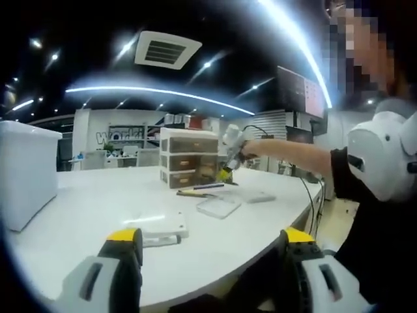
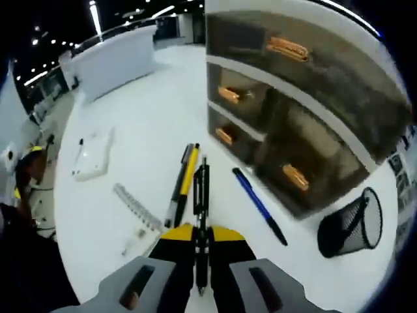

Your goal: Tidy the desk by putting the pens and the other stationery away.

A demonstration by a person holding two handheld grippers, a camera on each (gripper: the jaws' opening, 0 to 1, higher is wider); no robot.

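in the left gripper view my left gripper hangs over the near edge of the white table, its yellow-tipped jaws spread wide with nothing between them. just beyond them a white flat block lies near that edge. farther in, a clear flat case rests beside a yellow pen, and a small drawer unit stands toward the far edge. a white box sits at the left end.

in the right gripper view my right gripper has its jaws pressed onto a black pen, which points at the drawer unit. a yellow pen lies just left of it on the table, a blue pen to the right in front of the drawers, and a black mesh cup lies tipped at the right edge. a clear ruler and a white block lie to the left.
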